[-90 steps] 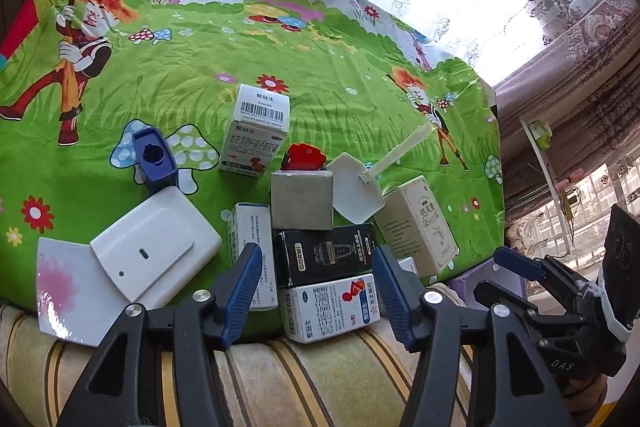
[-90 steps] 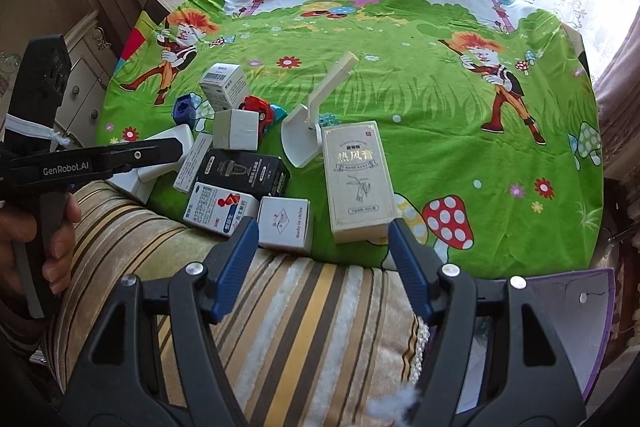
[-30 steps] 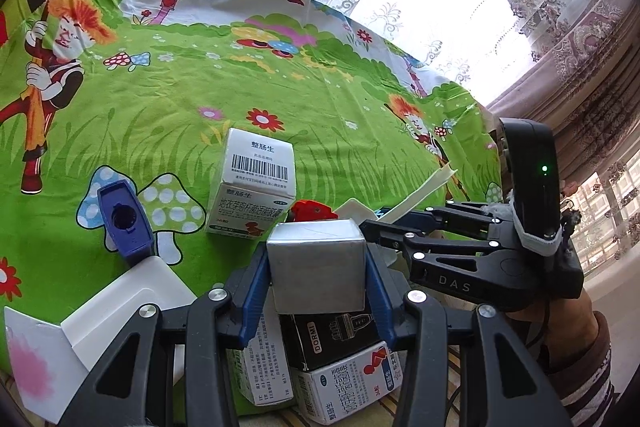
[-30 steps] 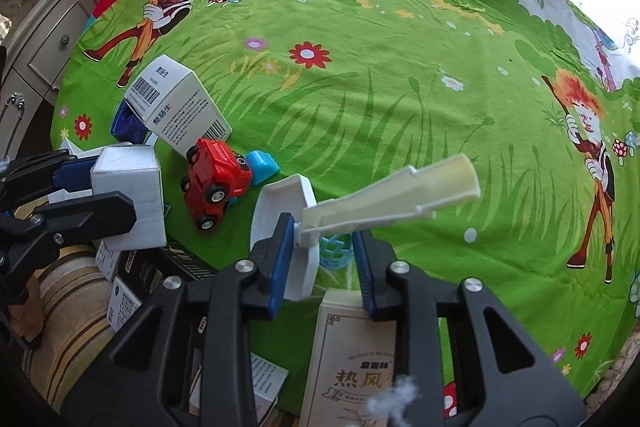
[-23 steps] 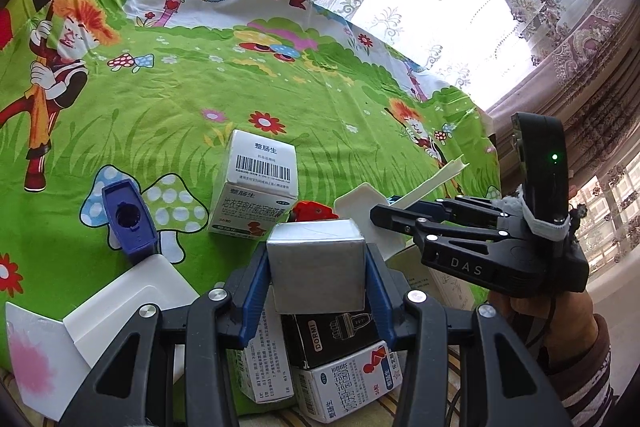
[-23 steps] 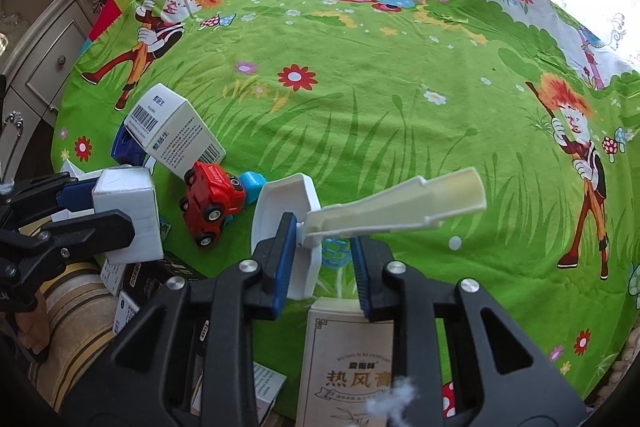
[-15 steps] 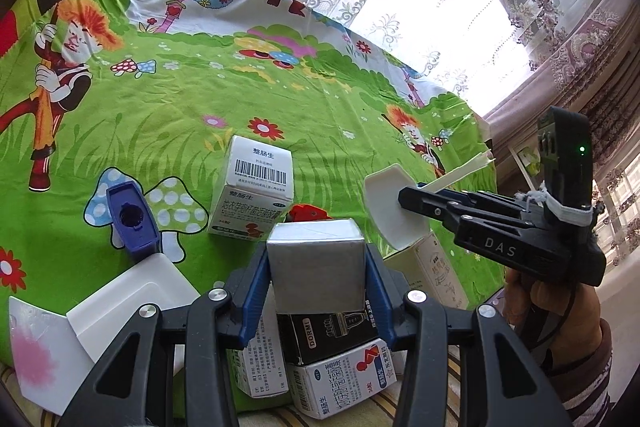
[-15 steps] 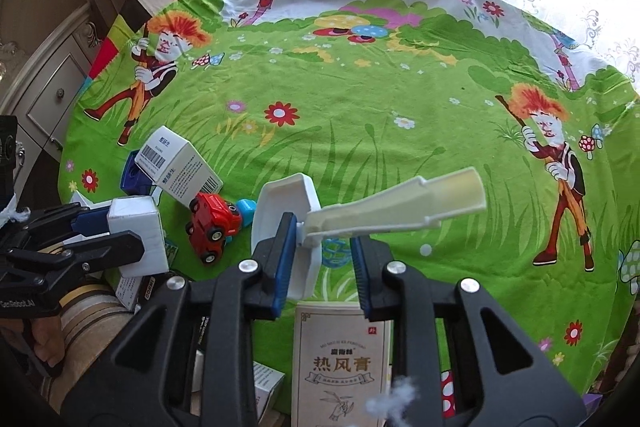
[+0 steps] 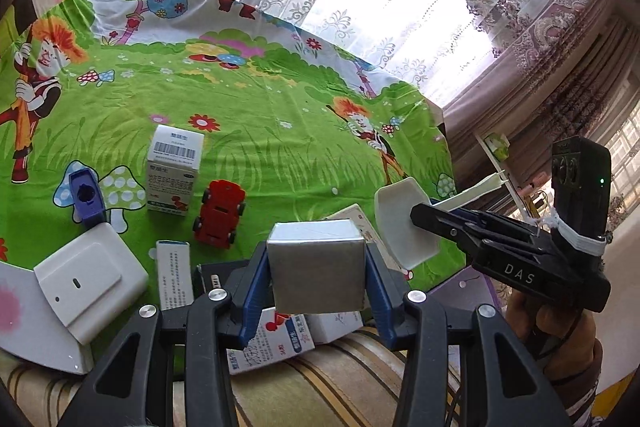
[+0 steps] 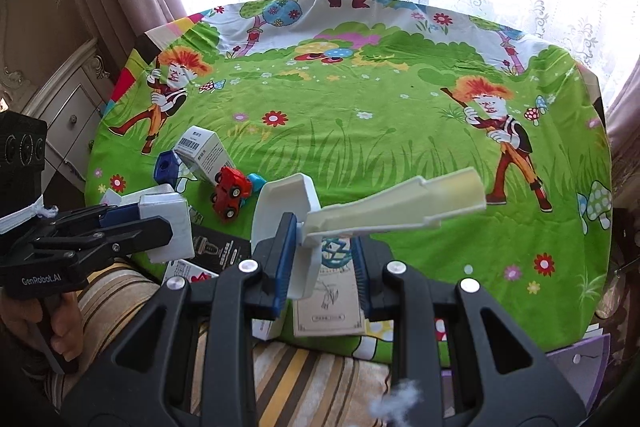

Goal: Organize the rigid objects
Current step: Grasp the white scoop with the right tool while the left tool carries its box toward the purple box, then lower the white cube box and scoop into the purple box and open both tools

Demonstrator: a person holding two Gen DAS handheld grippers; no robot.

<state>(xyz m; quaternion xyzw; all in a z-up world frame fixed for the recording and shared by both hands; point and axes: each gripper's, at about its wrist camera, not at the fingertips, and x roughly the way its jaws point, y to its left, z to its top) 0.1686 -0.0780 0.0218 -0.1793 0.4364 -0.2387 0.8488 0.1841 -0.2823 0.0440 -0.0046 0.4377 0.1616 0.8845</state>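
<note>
Clamping a grey-white cube box [image 9: 316,273] between its blue pads, the left gripper [image 9: 316,283] holds it clear above the boxes at the near edge of the cartoon tablecloth [image 9: 260,131]. The right gripper [image 10: 322,263] grips a white plastic scoop [image 10: 360,215] near the base of its handle, lifted off the cloth. A red toy car [image 9: 219,213] and a barcode-topped box [image 9: 174,169] lie on the cloth beyond.
</note>
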